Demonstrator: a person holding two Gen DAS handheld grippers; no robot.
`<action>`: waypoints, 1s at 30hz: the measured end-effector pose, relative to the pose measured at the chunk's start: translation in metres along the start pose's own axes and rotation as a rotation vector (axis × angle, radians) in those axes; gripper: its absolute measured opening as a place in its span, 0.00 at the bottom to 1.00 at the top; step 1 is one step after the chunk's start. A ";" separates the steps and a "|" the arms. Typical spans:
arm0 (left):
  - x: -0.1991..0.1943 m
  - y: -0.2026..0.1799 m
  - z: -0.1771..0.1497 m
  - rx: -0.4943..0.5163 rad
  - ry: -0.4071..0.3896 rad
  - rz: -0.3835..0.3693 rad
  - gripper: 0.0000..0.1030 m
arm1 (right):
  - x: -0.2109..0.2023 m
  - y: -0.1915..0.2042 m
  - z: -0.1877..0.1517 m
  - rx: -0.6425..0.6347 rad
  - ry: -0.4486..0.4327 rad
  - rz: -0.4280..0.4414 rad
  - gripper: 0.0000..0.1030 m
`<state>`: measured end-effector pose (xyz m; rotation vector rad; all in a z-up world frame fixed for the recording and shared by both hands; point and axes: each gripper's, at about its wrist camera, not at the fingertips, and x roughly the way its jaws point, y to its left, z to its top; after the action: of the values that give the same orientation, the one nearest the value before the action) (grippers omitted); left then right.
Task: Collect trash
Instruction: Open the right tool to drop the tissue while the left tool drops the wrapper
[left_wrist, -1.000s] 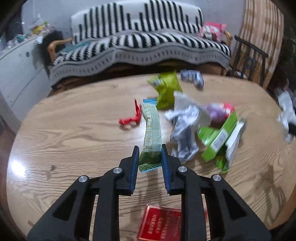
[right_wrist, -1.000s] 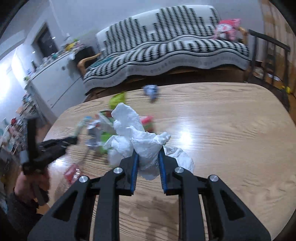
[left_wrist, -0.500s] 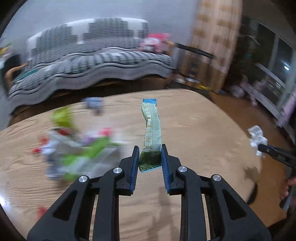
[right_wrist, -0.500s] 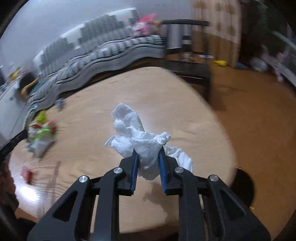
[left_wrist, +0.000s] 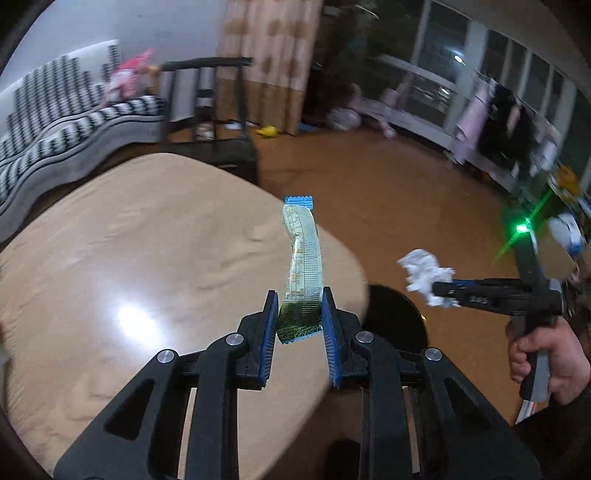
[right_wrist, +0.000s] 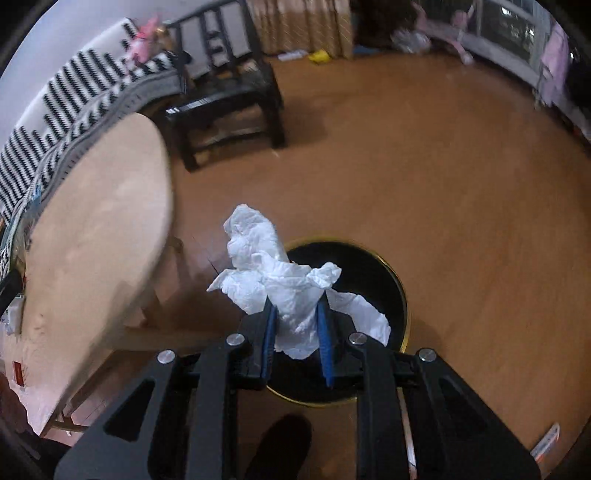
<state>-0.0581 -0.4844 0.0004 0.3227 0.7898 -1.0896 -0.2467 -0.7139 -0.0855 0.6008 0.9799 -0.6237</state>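
My left gripper (left_wrist: 298, 295) is shut on a long green snack wrapper (left_wrist: 303, 273) with a blue crimped end, held over the right end of the wooden table (left_wrist: 147, 258). My right gripper (right_wrist: 295, 301) is shut on a crumpled white tissue (right_wrist: 291, 291) and hangs over a round black bin (right_wrist: 369, 273) with a gold rim on the floor. In the left wrist view the bin (left_wrist: 395, 314) shows just past the table's edge, and the right gripper (left_wrist: 437, 286) with the tissue (left_wrist: 424, 275) sits to its right, held by a hand (left_wrist: 550, 358).
A dark wooden chair (right_wrist: 225, 99) stands beyond the table's end. A striped sofa (left_wrist: 70, 122) lies at the back left. Open wooden floor (right_wrist: 443, 177) surrounds the bin. A dark shoe (right_wrist: 284, 446) shows beneath my right gripper. Other trash (right_wrist: 14, 317) lies on the table (right_wrist: 103, 236) at far left.
Both grippers have swung right, away from the trash pile, each keeping its grip. The right one now hangs over the bin; the left has reached the table's right end.
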 end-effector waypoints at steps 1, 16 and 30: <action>0.007 -0.008 0.000 0.012 0.011 -0.009 0.22 | 0.005 -0.008 -0.002 0.007 0.017 0.000 0.20; 0.057 -0.062 -0.001 0.111 0.088 -0.050 0.22 | 0.046 -0.009 -0.005 -0.008 0.143 0.041 0.20; 0.062 -0.065 -0.008 0.107 0.102 -0.064 0.22 | 0.032 -0.013 -0.002 0.003 0.092 0.025 0.68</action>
<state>-0.1046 -0.5502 -0.0398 0.4491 0.8388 -1.1854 -0.2440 -0.7279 -0.1173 0.6482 1.0557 -0.5800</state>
